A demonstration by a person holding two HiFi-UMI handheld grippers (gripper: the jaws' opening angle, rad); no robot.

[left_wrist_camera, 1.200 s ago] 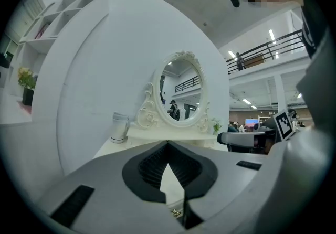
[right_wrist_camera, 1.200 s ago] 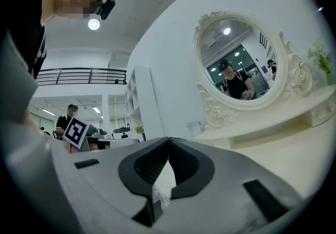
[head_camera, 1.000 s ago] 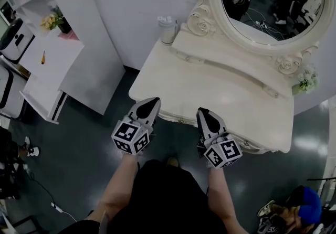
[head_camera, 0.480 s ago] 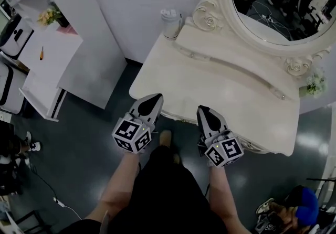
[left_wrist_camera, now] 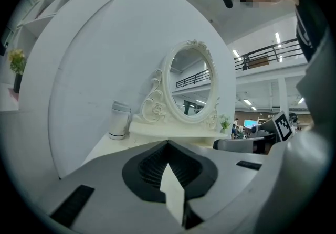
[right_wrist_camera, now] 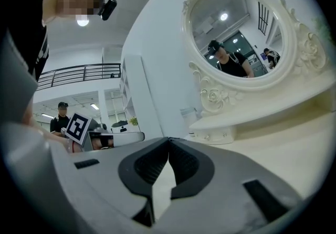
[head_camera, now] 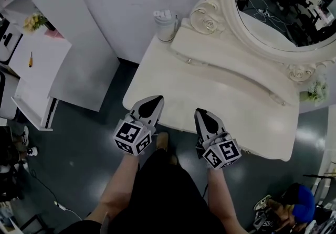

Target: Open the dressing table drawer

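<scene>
The cream dressing table (head_camera: 226, 96) with its oval mirror (head_camera: 278, 12) stands against the white wall. Its front drawer lies under the front edge and is mostly hidden from above. My left gripper (head_camera: 155, 100) is shut and empty, its tip over the table's front left edge. Shut and empty too, my right gripper (head_camera: 199, 113) sits at the front edge near the middle. In the left gripper view the closed jaws of the left gripper (left_wrist_camera: 168, 144) point level at the mirror (left_wrist_camera: 189, 88). In the right gripper view the right gripper (right_wrist_camera: 168, 139) faces the mirror (right_wrist_camera: 236, 39) likewise.
A white tumbler (head_camera: 165, 24) stands at the table's back left corner and a small plant (head_camera: 317, 91) at its right end. Two small knobs (head_camera: 189, 60) dot the raised shelf. A white shelf unit (head_camera: 37, 70) stands on the left. A person in a blue cap (head_camera: 296, 201) is at the lower right.
Both grippers have moved a little toward the table's front edge and lower, side by side. Both stay shut and empty.
</scene>
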